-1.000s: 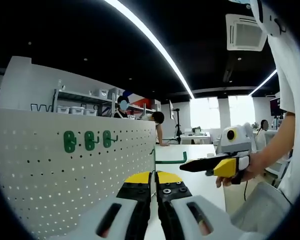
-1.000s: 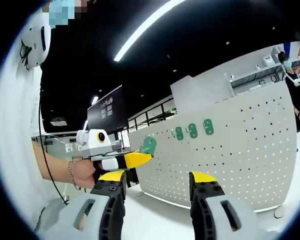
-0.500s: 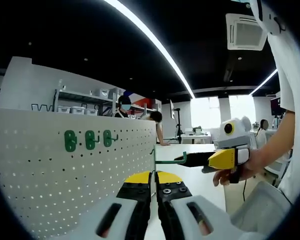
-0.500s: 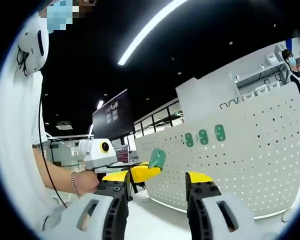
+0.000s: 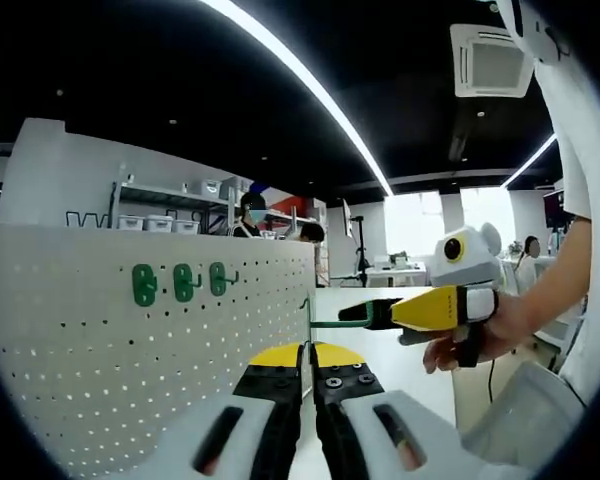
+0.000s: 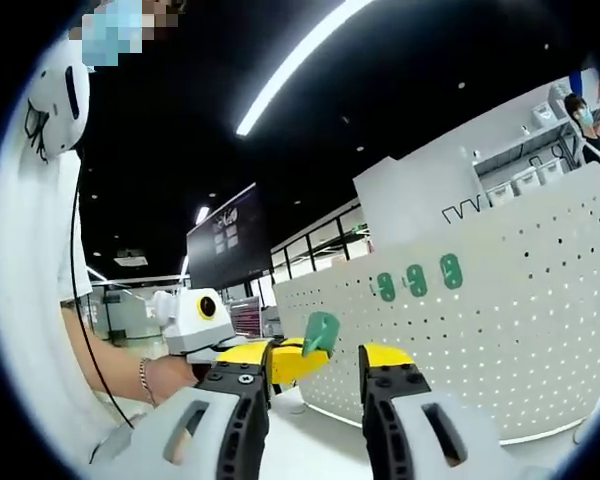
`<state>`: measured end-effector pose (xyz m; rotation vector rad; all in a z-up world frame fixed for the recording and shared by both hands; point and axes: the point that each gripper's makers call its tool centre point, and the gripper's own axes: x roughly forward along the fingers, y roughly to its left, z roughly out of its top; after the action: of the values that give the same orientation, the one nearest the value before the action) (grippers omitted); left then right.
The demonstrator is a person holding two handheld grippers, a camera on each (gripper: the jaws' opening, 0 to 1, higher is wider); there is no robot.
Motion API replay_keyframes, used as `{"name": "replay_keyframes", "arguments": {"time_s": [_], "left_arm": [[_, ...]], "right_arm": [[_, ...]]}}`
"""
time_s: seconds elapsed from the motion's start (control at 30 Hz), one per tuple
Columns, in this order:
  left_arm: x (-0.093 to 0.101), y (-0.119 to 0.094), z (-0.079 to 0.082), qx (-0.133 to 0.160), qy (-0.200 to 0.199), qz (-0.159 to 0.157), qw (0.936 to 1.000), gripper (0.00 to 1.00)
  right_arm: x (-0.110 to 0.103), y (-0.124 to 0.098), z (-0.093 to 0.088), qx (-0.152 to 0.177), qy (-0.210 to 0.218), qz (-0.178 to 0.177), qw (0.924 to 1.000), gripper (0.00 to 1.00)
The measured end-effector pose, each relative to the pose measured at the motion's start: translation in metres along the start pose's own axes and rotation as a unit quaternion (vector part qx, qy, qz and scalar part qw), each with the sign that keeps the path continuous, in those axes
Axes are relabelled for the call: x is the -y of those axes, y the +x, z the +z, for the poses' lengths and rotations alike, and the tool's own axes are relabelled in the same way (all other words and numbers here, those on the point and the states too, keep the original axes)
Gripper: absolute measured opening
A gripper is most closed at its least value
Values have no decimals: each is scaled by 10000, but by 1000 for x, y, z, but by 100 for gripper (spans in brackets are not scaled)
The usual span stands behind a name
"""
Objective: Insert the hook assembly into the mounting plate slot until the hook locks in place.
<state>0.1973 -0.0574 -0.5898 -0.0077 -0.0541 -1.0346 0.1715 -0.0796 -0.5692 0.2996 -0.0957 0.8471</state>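
The left gripper (image 5: pixel 307 362) is closed on a green hook (image 5: pixel 332 322); in the right gripper view the hook's flat green plate (image 6: pixel 320 333) sticks up beyond that gripper's yellow tips. The right gripper (image 6: pixel 313 362) stands open with its jaws either side of the hook, not touching it. Behind is the white pegboard (image 6: pixel 500 330), with three green hooks (image 6: pixel 417 280) already mounted in a row.

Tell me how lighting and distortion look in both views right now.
Left gripper view: ceiling light strip blown out, pegboard evenly lit but bowed by the fisheye. Right gripper view: dark ceiling, bright strip, pegboard curved, green hook sharp.
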Motion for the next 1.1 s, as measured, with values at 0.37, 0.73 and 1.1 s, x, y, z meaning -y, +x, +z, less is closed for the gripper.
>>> {"name": "replay_keyframes", "arguments": {"time_s": [0.37,0.73,1.1], "left_arm": [[0,-1,0,0,29,44,10000,2],[2,-1,0,7,11,42,10000,2],[0,-1,1,32,15,118,9999,2]], "right_arm": [[-5,10,-2,22,113,40,9999,23],[-5,18,-3,23,194,43,9998,20],[-4,24,-6,-51,268,-14,9996,13]]}}
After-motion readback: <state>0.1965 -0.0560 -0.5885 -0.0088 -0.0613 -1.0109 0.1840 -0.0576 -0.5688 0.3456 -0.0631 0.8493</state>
